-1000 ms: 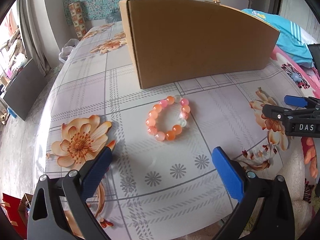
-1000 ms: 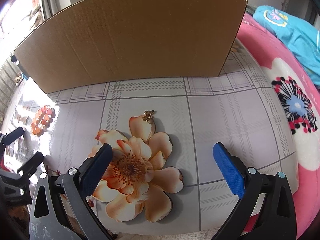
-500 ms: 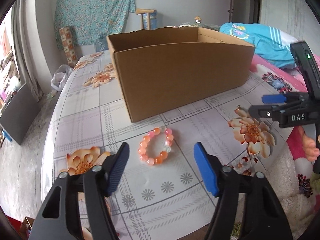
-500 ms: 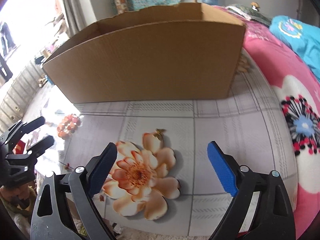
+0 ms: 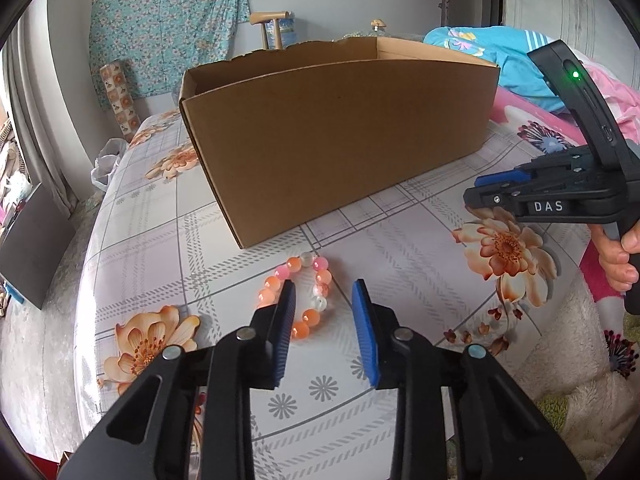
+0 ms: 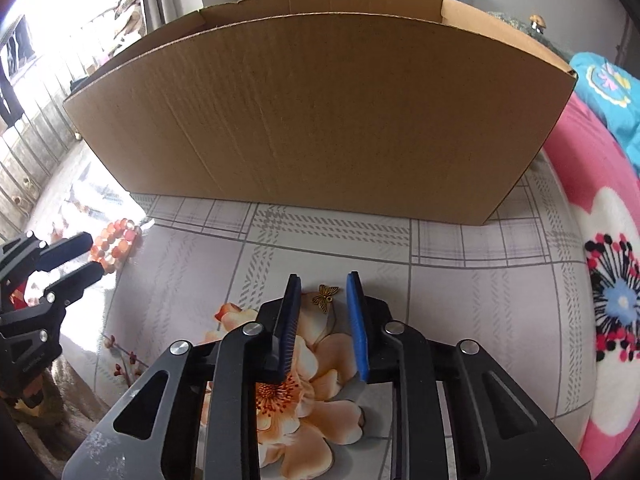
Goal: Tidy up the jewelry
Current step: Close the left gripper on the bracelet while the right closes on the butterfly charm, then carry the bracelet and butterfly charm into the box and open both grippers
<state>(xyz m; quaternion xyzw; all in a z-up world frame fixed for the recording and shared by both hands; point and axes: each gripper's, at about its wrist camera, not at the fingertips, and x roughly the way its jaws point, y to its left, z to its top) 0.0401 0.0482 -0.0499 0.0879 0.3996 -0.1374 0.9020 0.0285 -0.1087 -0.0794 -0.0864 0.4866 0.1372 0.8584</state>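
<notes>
Left wrist view shows the left gripper [image 5: 324,312] closing, nothing pinched yet, over the bracelet [image 5: 298,294] at lower centre below the box [image 5: 340,136], while the right gripper [image 6: 324,312] likewise closes around the butterfly charm [image 6: 326,296], each apparently lined up for a pickup.

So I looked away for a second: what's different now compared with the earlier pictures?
Both grippers' jaws have narrowed and are closing: the left gripper around the bead bracelet, the right gripper around the butterfly charm. Neither piece is lifted. The cardboard box stayed put.
</notes>
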